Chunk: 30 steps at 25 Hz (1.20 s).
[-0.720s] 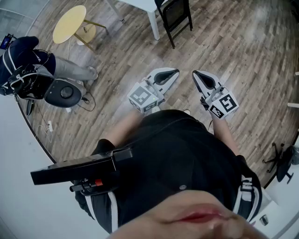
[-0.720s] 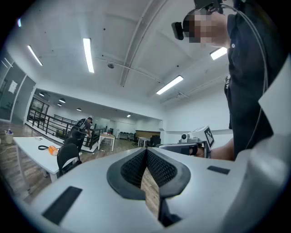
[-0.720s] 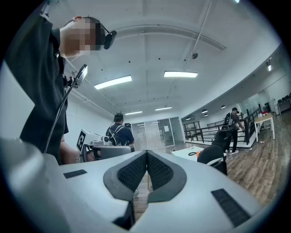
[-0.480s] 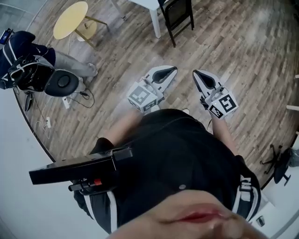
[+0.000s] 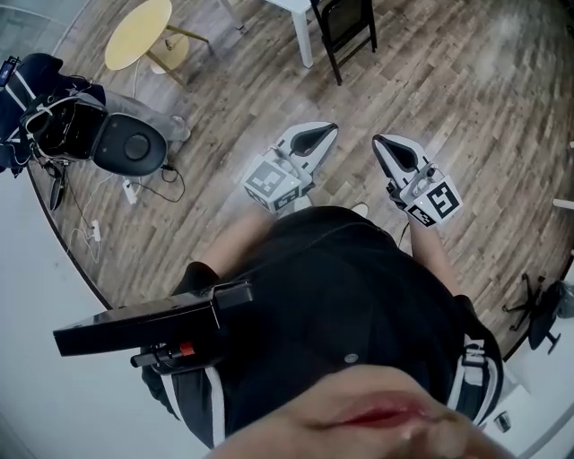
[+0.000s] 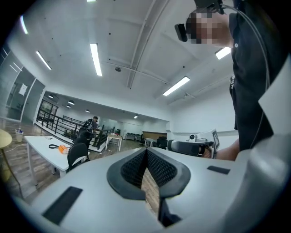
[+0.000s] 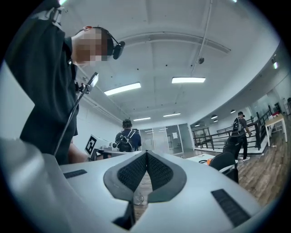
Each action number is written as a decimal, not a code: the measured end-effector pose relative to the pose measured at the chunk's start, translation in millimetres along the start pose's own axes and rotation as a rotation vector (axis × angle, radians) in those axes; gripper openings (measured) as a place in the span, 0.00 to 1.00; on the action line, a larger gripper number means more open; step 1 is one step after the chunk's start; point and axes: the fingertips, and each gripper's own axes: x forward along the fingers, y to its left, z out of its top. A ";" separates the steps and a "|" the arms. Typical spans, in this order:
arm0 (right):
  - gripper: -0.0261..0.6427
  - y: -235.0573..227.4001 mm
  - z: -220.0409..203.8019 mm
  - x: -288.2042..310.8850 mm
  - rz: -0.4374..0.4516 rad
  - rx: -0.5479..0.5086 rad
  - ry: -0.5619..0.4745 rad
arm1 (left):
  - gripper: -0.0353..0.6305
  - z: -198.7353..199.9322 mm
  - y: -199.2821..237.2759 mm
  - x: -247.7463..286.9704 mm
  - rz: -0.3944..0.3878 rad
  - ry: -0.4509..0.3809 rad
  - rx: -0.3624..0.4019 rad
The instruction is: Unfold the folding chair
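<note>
The black folding chair [image 5: 345,27] stands on the wood floor at the top of the head view, next to a white table leg [image 5: 302,40]. It also shows beside the white table in the left gripper view as the chair back [image 6: 77,154], and in the right gripper view as the chair [image 7: 226,162]. My left gripper [image 5: 325,133] and right gripper [image 5: 382,145] are held side by side in front of my body, pointing toward the chair and well short of it. Both are shut with nothing between their pads: left gripper [image 6: 146,153], right gripper [image 7: 146,154].
A yellow round side table [image 5: 136,34] stands at the upper left. Below it are a dark bag with a round black item [image 5: 130,143] and cables [image 5: 134,190] on the floor. An office chair base [image 5: 538,314] is at the right edge. People stand far off by a railing [image 6: 92,124].
The chair and side table have slid a little toward the top of the head view. The round black item at the left has shifted up and right. Both grippers keep their pose, still shut.
</note>
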 end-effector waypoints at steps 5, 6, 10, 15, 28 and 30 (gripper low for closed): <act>0.05 13.8 -3.5 4.0 0.019 -0.043 0.024 | 0.06 -3.5 -12.2 -4.9 -0.023 0.046 0.046; 0.05 13.9 -6.0 1.1 0.010 -0.042 0.035 | 0.06 -6.3 -15.8 -4.2 -0.023 0.052 0.043; 0.05 12.6 -16.3 -14.5 -0.017 -0.029 0.059 | 0.06 -11.6 -32.0 -1.3 -0.023 0.042 0.039; 0.05 12.7 -18.0 -10.5 -0.037 -0.019 0.057 | 0.06 -7.1 -28.7 -4.4 -0.030 0.024 0.042; 0.05 12.5 -9.3 -17.9 -0.040 -0.031 0.051 | 0.06 -4.4 -38.5 4.6 -0.056 -0.005 0.008; 0.05 11.0 -7.9 -19.2 -0.040 -0.026 0.051 | 0.06 -3.0 -38.3 5.8 -0.054 -0.011 0.000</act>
